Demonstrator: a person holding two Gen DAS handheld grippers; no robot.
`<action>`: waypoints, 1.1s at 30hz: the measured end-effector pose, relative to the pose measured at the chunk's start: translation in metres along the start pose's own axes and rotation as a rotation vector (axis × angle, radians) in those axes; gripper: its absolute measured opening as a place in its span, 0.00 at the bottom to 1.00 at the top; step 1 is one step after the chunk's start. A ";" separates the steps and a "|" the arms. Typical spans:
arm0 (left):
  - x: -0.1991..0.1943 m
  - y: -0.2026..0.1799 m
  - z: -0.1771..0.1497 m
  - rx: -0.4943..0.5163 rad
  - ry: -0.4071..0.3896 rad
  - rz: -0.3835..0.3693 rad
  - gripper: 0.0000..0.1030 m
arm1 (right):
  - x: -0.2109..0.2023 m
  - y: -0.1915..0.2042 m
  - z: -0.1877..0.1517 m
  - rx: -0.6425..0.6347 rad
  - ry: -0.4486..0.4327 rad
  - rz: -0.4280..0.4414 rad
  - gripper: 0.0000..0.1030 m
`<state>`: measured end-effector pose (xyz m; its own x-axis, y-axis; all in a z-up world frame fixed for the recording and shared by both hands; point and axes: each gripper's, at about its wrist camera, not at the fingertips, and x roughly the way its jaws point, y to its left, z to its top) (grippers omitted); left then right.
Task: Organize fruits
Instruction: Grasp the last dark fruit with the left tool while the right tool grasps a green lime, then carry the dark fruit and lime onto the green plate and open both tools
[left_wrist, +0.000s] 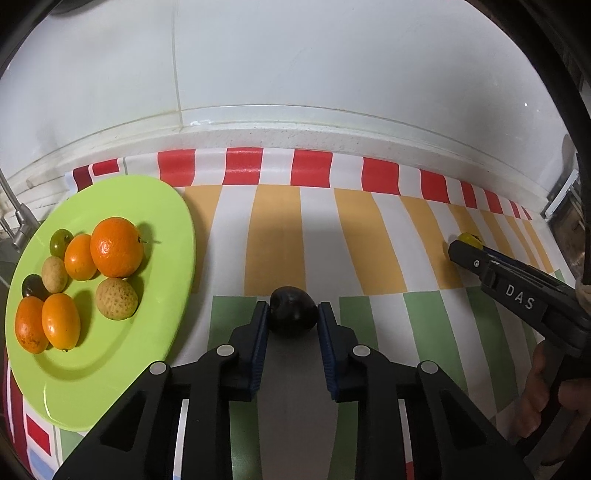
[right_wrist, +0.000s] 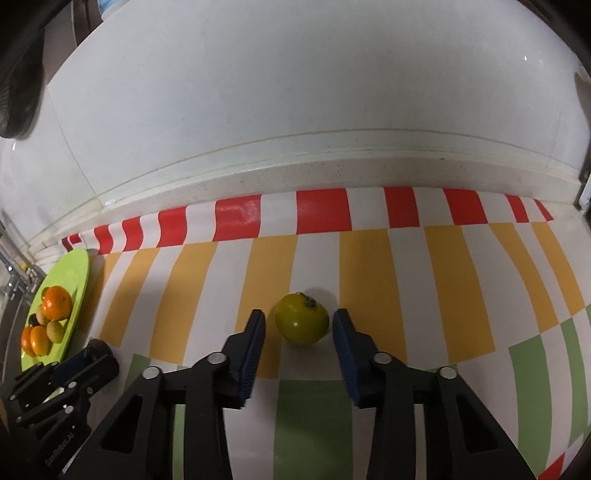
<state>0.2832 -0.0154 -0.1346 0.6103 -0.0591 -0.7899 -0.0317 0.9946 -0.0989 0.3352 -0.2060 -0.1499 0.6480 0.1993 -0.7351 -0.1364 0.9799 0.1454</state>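
We have the left tool (left_wrist: 292, 308) closed in on a dark plum-like fruit (left_wrist: 293, 312); both blue pads (left_wrist: 261, 325) touch its sides, and the fruit rests on the striped cloth (left_wrist: 273, 236) over the bench. Just left of it sits the green plate (left_wrist: 110, 373), carrying a large orange (left_wrist: 117, 246), several smaller orange fruits (left_wrist: 61, 320), two pale speckled ones (left_wrist: 116, 298), a green fruit (left_wrist: 60, 242) and a dark one (left_wrist: 32, 286) at the plate's far left.

Our right tool (right_wrist: 299, 326) stands open around a yellow-green tomato (right_wrist: 301, 318), stem end up. A gap shows on each side between fingers (right_wrist: 255, 332) and skin. The tomato lies on the orange-and-white stripes, well apart from the plate. From the right wrist view we see the left tool low at left, beside the plate.
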 end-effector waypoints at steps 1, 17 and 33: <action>-0.001 0.000 0.001 0.002 -0.002 -0.009 0.25 | 0.000 0.000 0.000 -0.002 0.001 -0.004 0.30; -0.058 0.021 0.006 0.047 -0.098 -0.089 0.25 | -0.059 0.032 -0.007 -0.074 -0.076 0.088 0.29; -0.132 0.042 -0.008 0.016 -0.210 -0.084 0.25 | -0.134 0.082 -0.016 -0.167 -0.159 0.207 0.29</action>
<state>0.1948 0.0336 -0.0388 0.7618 -0.1238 -0.6359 0.0370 0.9883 -0.1481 0.2248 -0.1528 -0.0502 0.7012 0.4056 -0.5864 -0.3903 0.9066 0.1604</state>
